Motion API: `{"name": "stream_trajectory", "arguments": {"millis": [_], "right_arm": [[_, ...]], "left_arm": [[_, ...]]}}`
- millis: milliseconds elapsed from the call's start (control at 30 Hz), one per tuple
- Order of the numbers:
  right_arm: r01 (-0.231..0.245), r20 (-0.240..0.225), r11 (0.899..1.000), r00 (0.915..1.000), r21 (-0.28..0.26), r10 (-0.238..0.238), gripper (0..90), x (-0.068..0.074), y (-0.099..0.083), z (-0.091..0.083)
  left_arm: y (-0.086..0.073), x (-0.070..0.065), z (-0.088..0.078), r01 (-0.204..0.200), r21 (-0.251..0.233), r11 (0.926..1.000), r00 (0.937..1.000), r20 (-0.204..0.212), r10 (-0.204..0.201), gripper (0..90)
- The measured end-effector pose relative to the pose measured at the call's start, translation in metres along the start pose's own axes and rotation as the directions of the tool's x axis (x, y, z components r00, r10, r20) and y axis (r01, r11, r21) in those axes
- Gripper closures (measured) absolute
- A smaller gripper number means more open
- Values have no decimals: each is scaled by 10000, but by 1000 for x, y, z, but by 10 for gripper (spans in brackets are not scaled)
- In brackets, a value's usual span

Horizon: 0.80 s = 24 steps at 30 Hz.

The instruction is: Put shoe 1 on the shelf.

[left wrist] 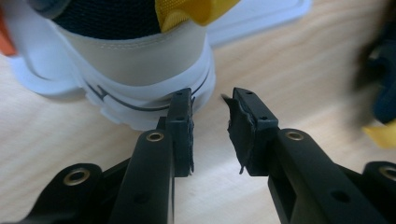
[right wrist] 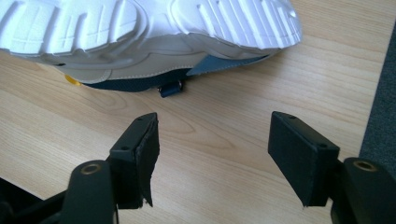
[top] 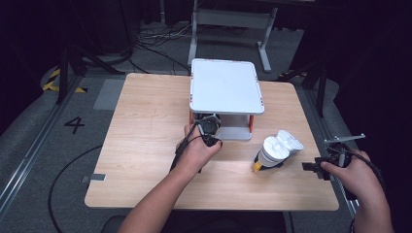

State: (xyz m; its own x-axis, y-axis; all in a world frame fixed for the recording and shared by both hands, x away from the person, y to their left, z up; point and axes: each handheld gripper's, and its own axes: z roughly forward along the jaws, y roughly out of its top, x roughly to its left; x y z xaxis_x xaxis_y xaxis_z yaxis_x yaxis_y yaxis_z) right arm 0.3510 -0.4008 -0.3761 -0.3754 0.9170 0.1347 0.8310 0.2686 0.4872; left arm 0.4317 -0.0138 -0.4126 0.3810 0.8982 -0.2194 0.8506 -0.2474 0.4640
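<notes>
Judging by its build, the beige trainer with white rubber sole and yellow heel tab (left wrist: 140,60) should be light, soft at the collar and stiff underfoot; it stands on the lower tier of the white rack (top: 226,87); the left claw (left wrist: 212,105), narrowed yet empty, waits beside its heel; pinching the heel collar looks best; the right claw (right wrist: 215,135) gapes empty near the matching trainer (right wrist: 140,32), tipped over on the wooden table (top: 141,145).
</notes>
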Motion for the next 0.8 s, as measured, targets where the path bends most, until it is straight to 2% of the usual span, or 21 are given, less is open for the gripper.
{"name": "stream_trajectory", "arguments": {"millis": [33, 133, 200, 267, 333, 467, 500, 567, 633, 667, 700, 733, 767, 800], "right_arm": [[-57, 55, 10000, 10000, -8, 57, 344, 0, -1, -1], [-86, 76, 9999, 9999, -55, 86, 344, -1, -4, -3], [-116, 87, 9999, 9999, -74, 116, 344, -2, -7, -4], [-124, 84, 9999, 9999, -40, 124, 344, -2, -8, -5], [-102, 92, 9999, 9999, -35, 102, 344, -1, -8, -5], [20, 61, 9999, 10000, -162, -19, 352, 1, -8, -6], [47, 59, 9998, 10000, -218, -46, 353, 1, -7, -6], [76, 54, 9996, 10000, -268, -74, 355, 3, -6, -6], [138, -13, 9994, 9999, -311, -138, 354, 5, -6, -7], [150, -18, 9994, 9999, -307, -151, 354, 5, -6, -7], [150, -18, 9994, 9999, -307, -151, 354, 5, -6, -7], [232, -19, 9992, 9997, -319, -233, 354, 4, -6, -6], [225, -6, 9992, 9997, -327, -225, 354, 4, -6, -6], [229, -12, 9992, 9997, -324, -230, 354, 4, -6, -6]], "left_arm": [[1, 2, 0, -169, -197, 9997, 9994, -295, 163, 698], [3, 7, 0, -323, -801, 9963, 9964, -808, 258, 712], [4, 10, 4, -636, -1177, 9910, 9917, -1185, 495, 679], [3, 12, 11, -985, -1591, 9823, 9841, -1620, 724, 653], [1, 13, 16, -1258, -2050, 9706, 9756, -2028, 836, 633], [-2, 15, 25, -1445, -2924, 9453, 9761, -1988, 877, 552], [-3, 15, 27, -1551, -3108, 9377, 9729, -2130, 903, 542], [-4, 16, 33, -1711, -3579, 9180, 9702, -2233, 937, 490], [-5, 17, 37, -2015, -3834, 9013, 9597, -2615, 1033, 441], [-6, 18, 40, -2121, -3970, 8930, 9567, -2708, 1068, 419], [-6, 18, 40, -2121, -3970, 8930, 9567, -2708, 1068, 395], [-7, 18, 43, -2232, -4024, 8879, 9555, -2707, 1175, 395], [-7, 18, 44, -2241, -4030, 8873, 9560, -2676, 1200, 362], [-7, 18, 44, -2133, -3844, 8982, 9583, -2611, 1158, 340]]}}
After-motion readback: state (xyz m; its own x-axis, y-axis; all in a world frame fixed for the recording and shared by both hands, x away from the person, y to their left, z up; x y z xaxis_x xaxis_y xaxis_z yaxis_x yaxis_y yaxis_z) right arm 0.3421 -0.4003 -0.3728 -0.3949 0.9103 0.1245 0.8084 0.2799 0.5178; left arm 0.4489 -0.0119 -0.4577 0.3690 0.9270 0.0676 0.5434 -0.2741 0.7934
